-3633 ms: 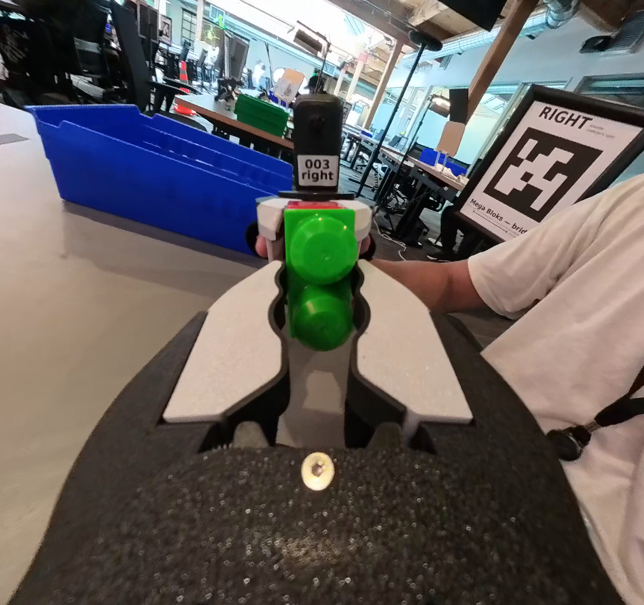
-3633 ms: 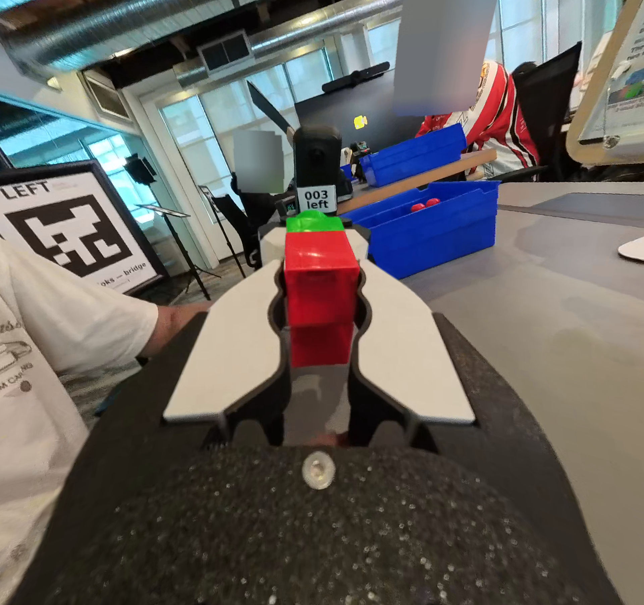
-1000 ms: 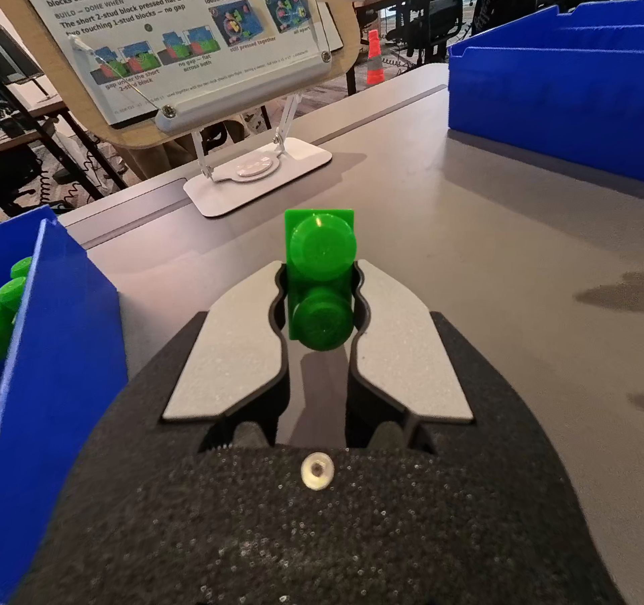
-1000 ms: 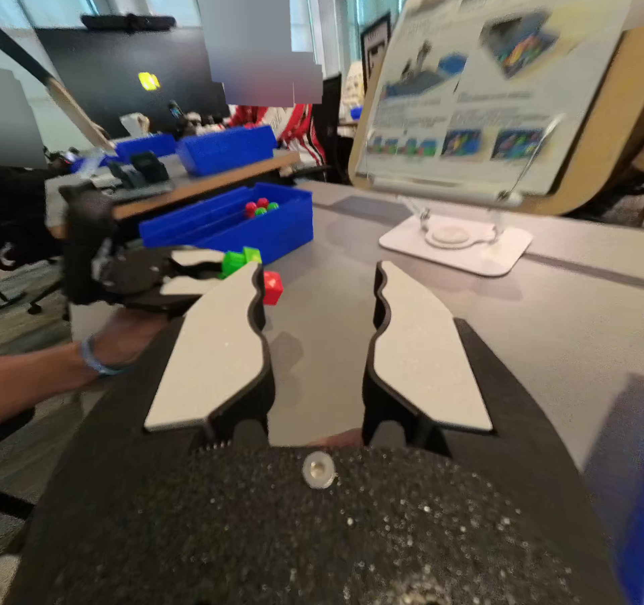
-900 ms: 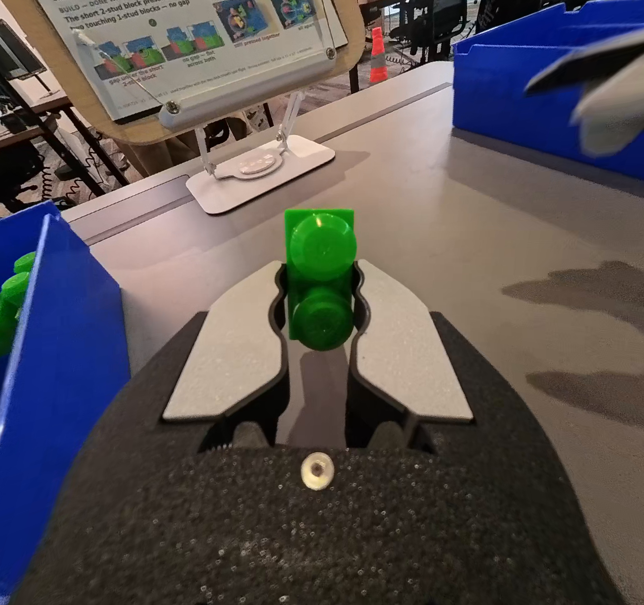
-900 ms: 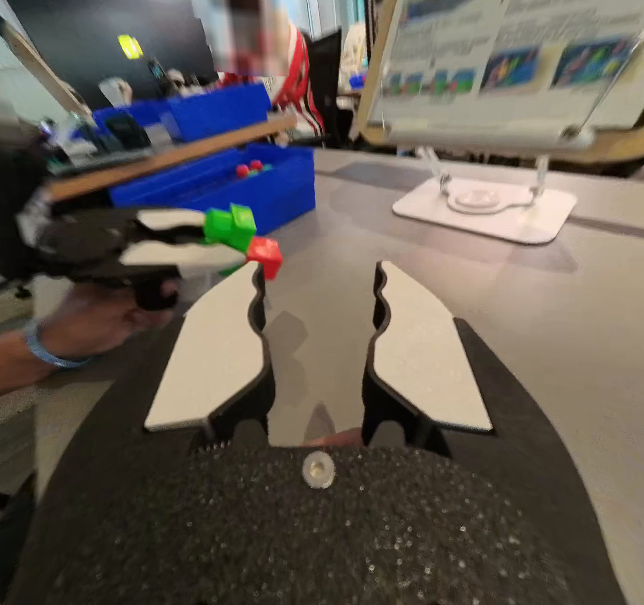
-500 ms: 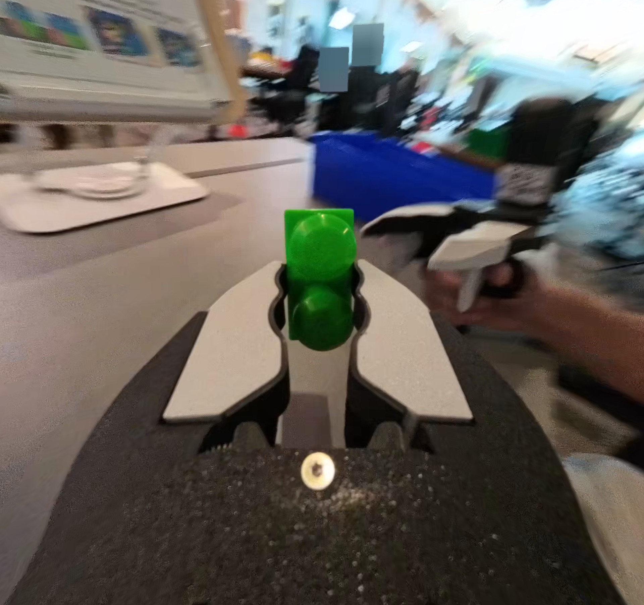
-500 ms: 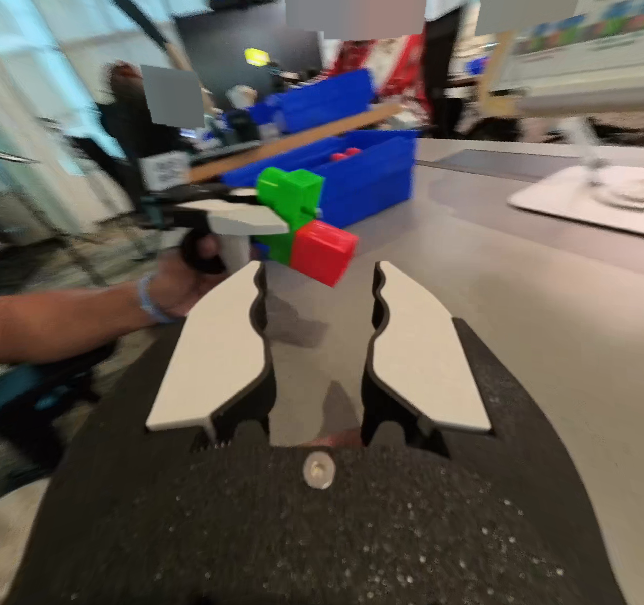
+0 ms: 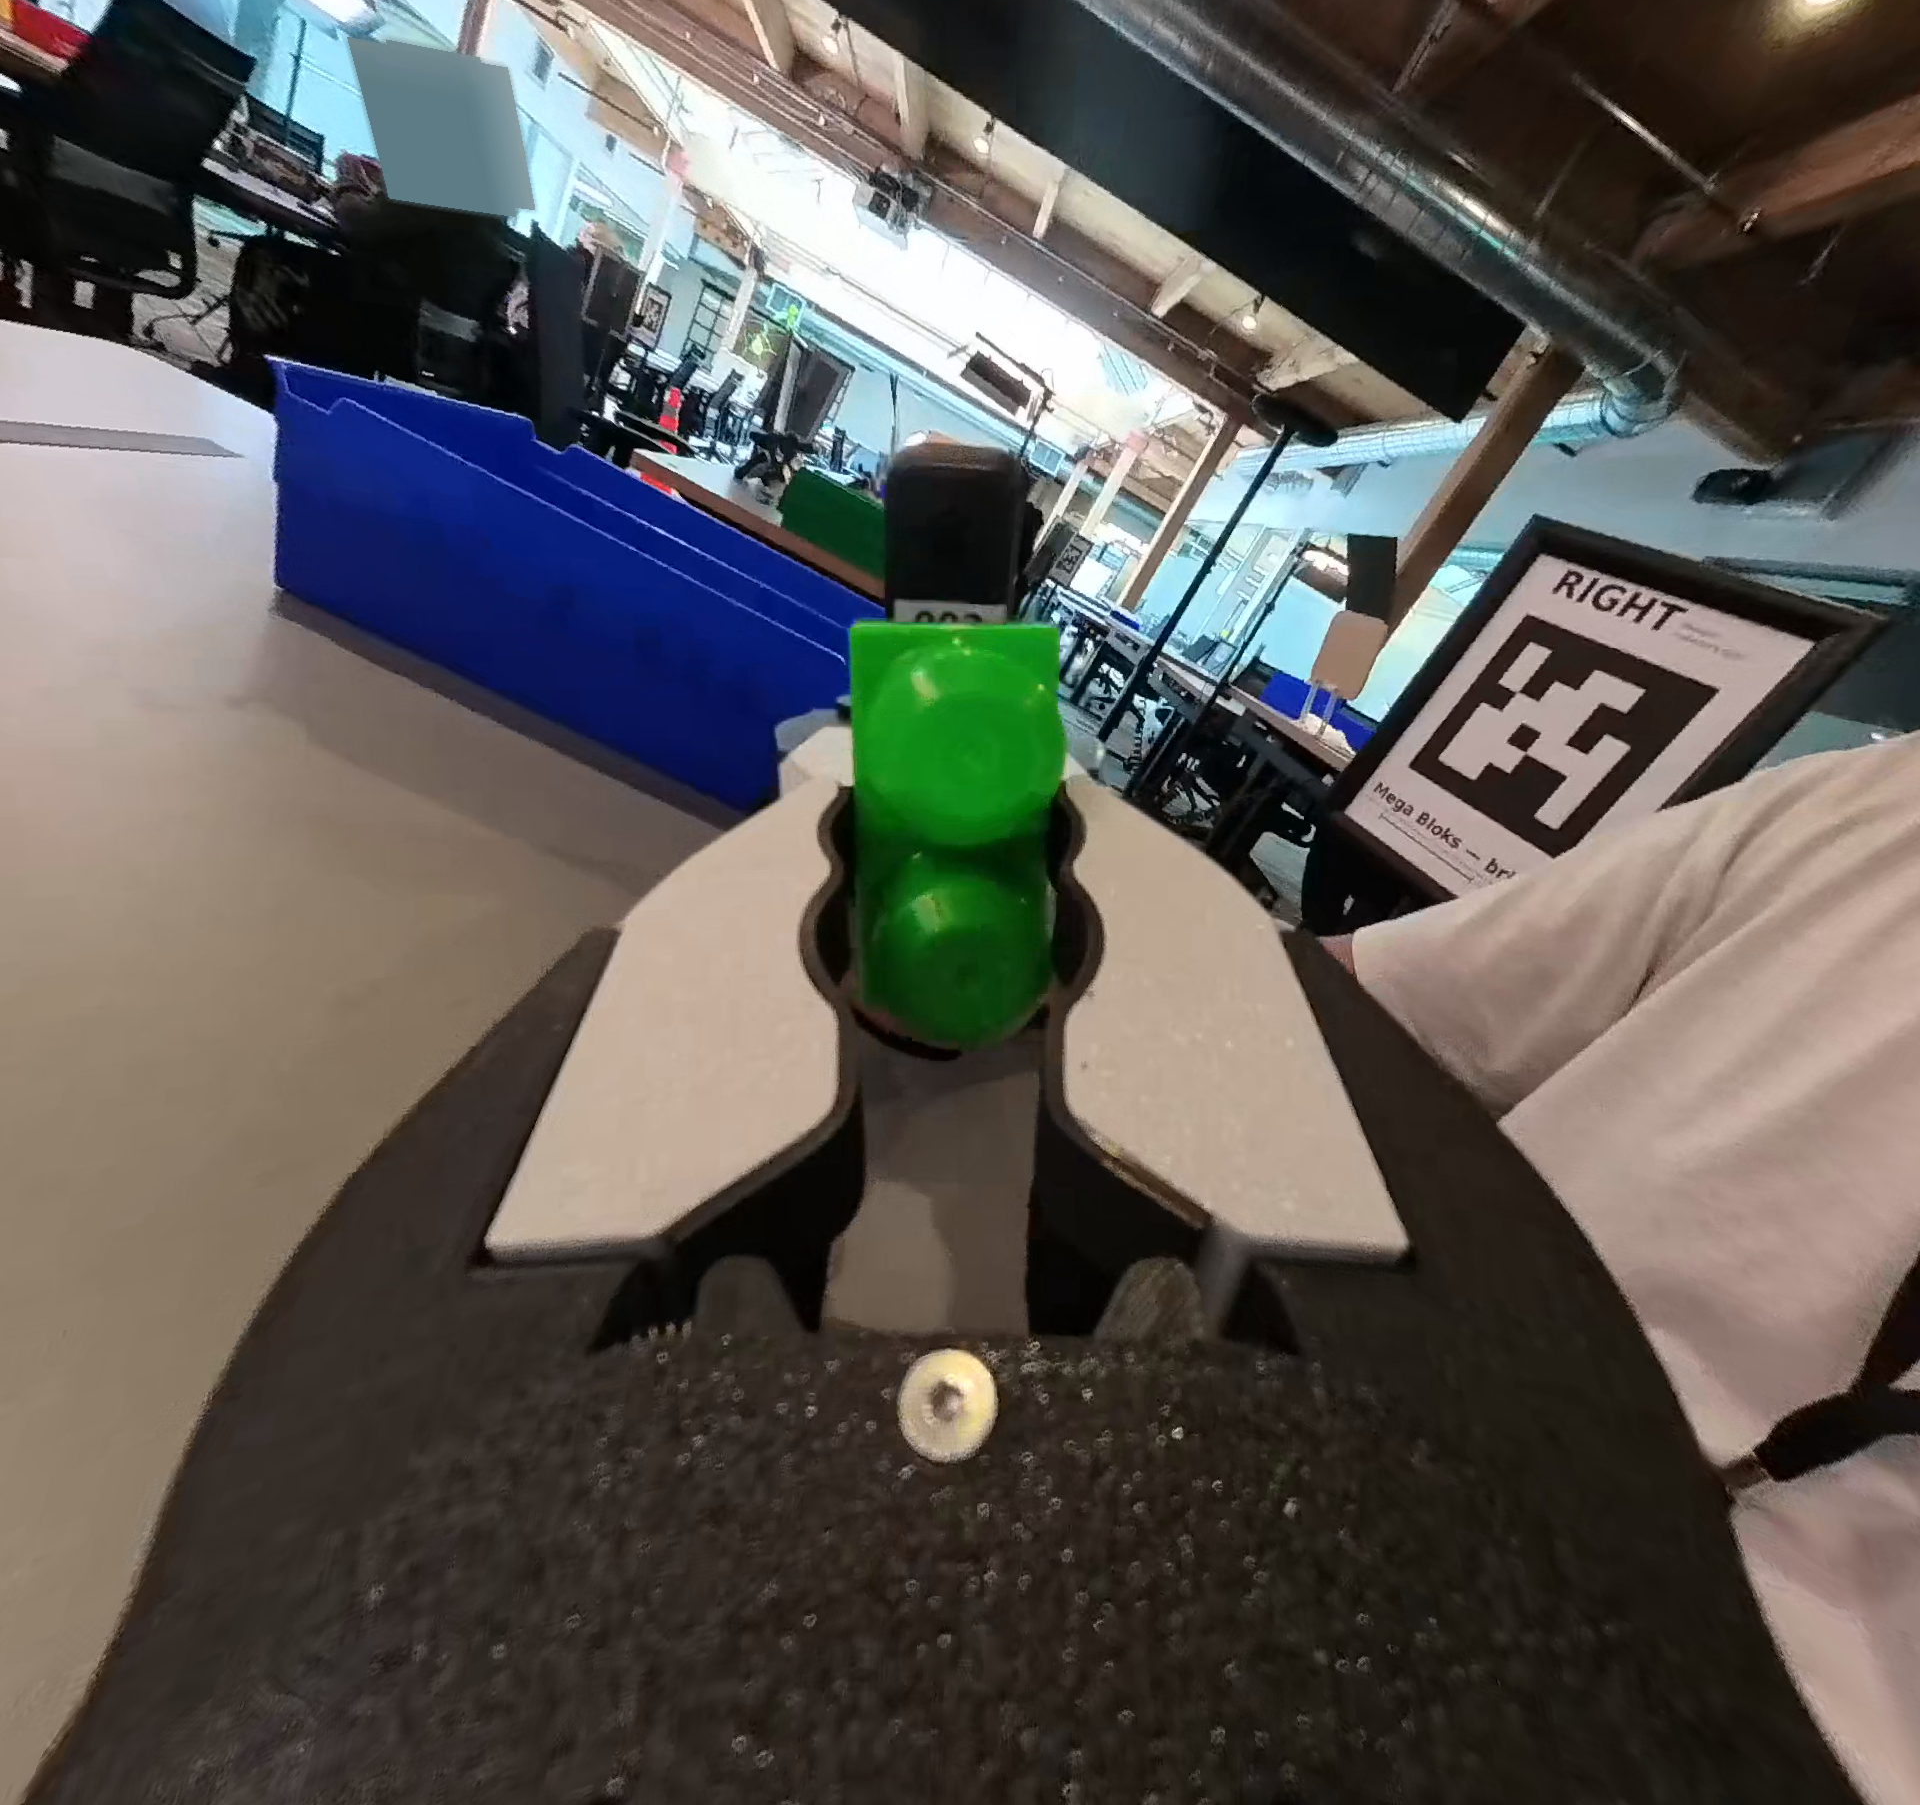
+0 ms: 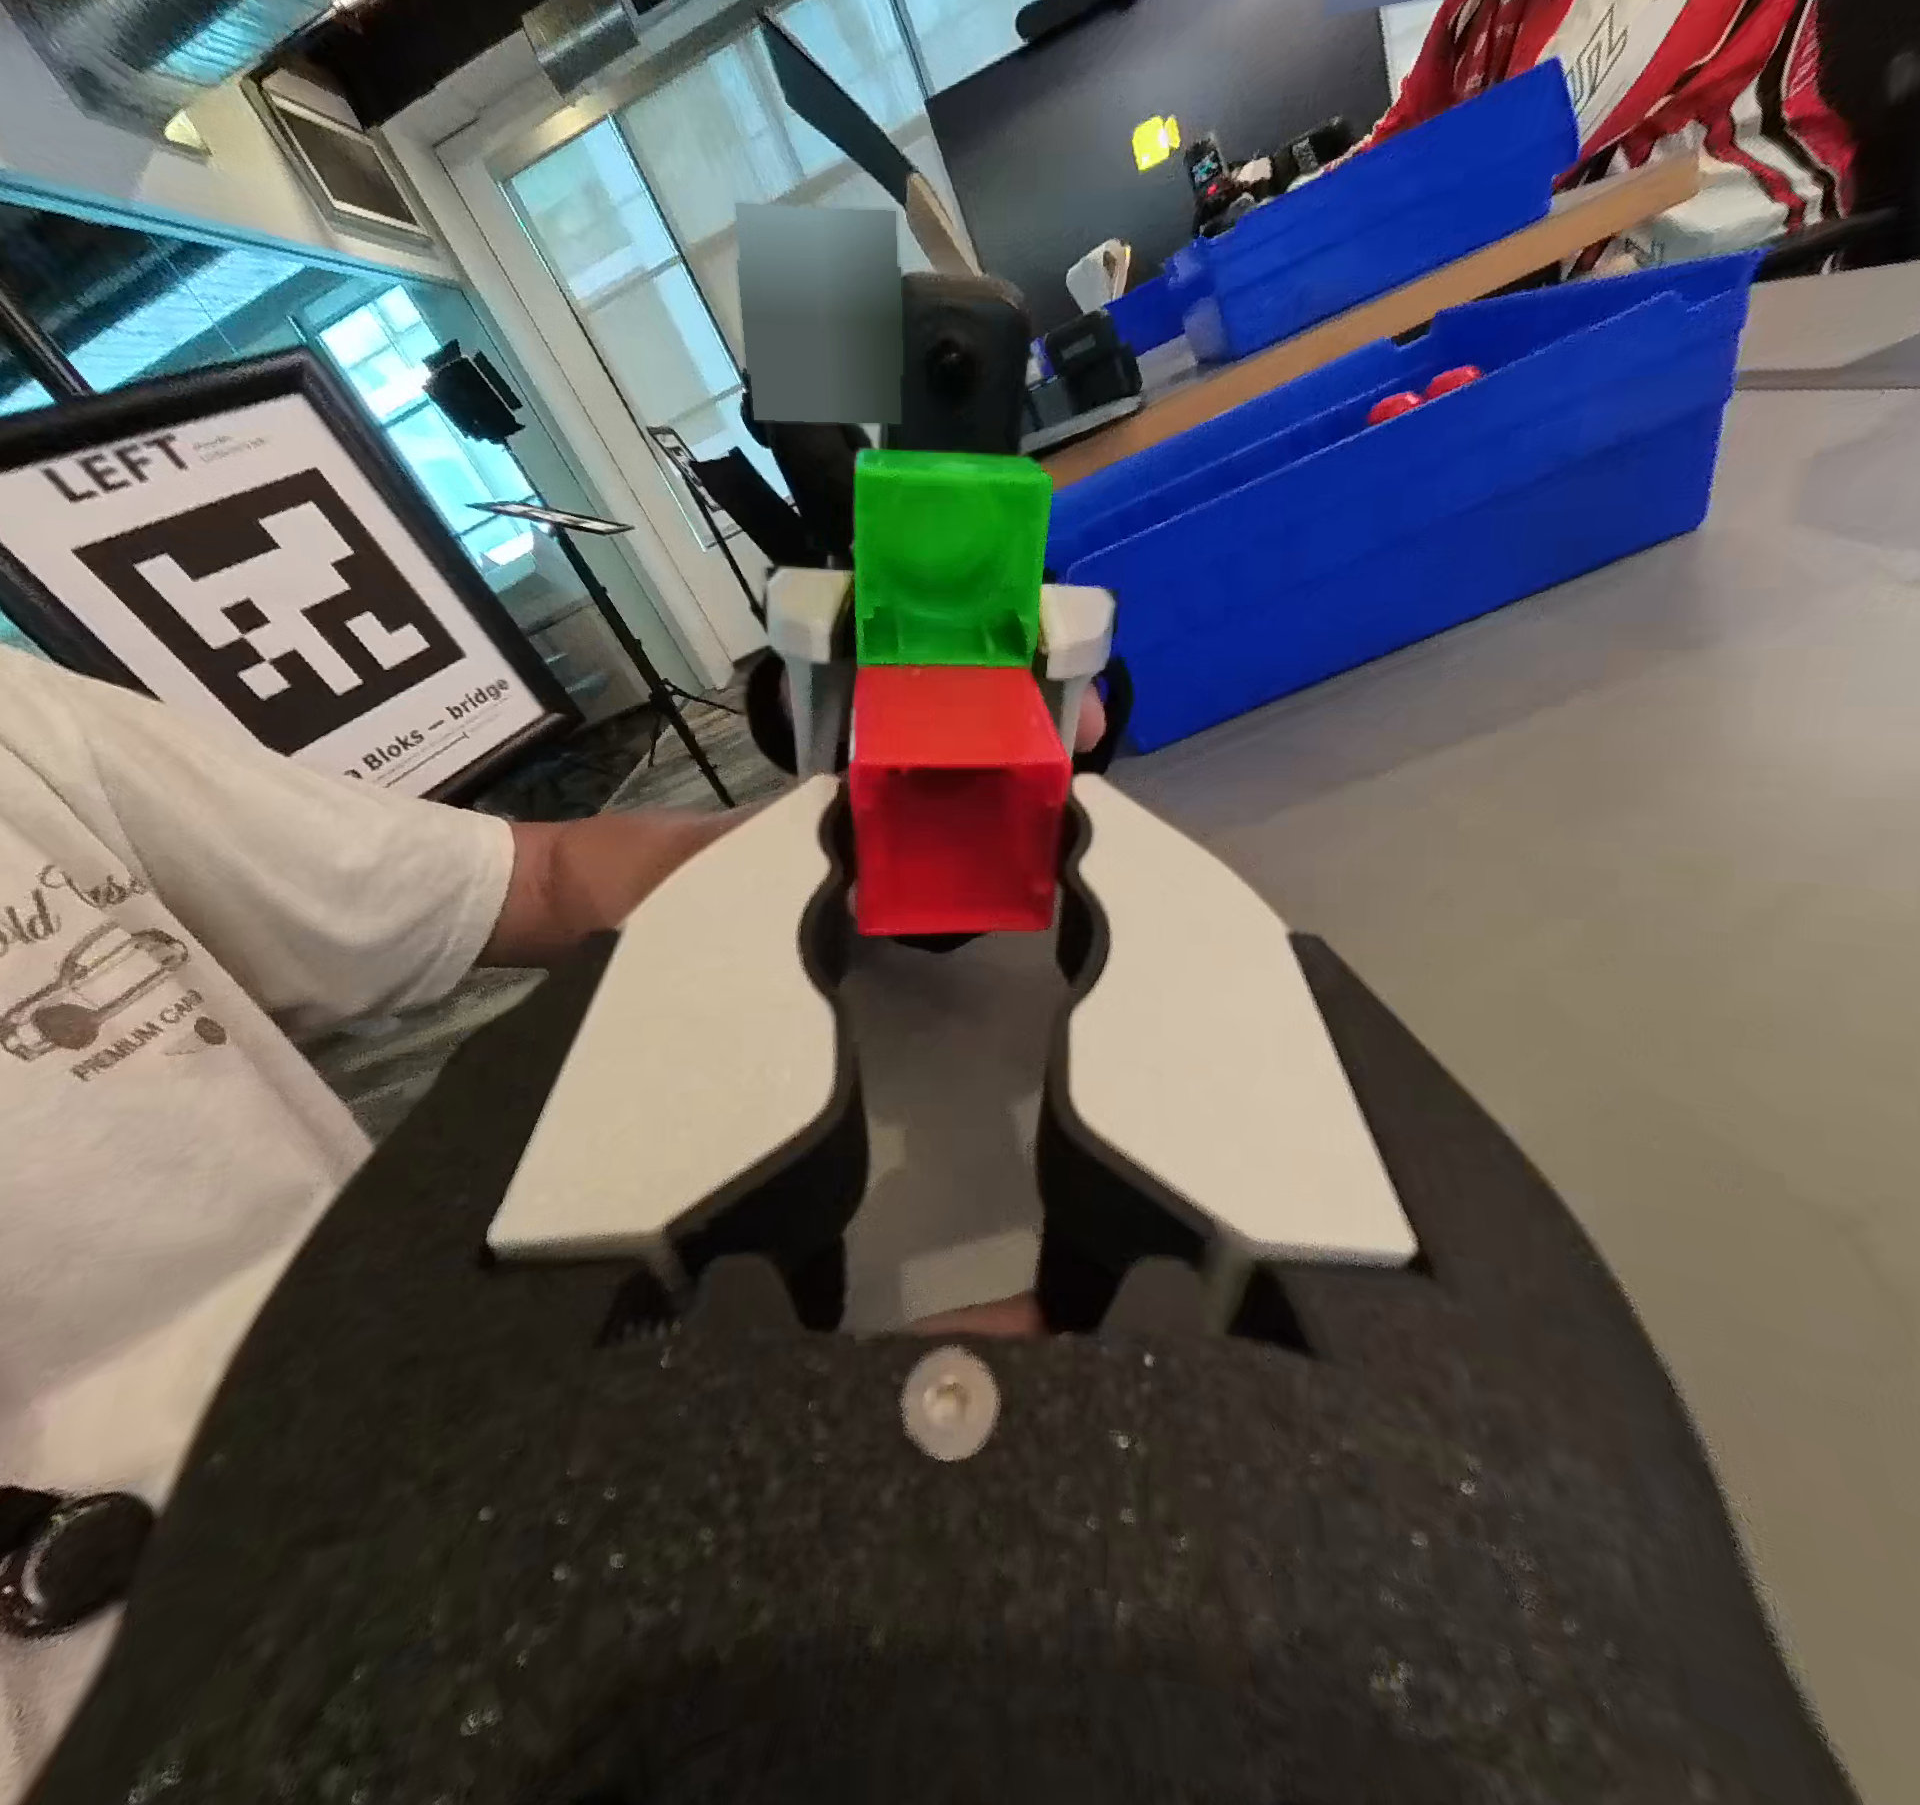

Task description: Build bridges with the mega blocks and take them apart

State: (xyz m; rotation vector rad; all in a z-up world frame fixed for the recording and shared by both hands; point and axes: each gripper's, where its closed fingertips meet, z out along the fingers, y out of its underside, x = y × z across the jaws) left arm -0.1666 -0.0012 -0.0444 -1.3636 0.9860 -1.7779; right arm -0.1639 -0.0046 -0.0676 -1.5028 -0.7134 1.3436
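Left gripper (image 9: 951,882) fingers clamped on green block (image 9: 951,810); right gripper (image 10: 951,846) fingers clamped on red block (image 10: 954,825). Likely light, rigid, slick plastic; best gripped on flat sides, pulled straight apart.

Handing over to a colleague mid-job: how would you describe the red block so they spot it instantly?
Look above the grey table, in front of the blue bin. There the right hand-held gripper is shut on the red block. It is the only red piece held, hollow underside facing the camera, joined to the green block beyond it.
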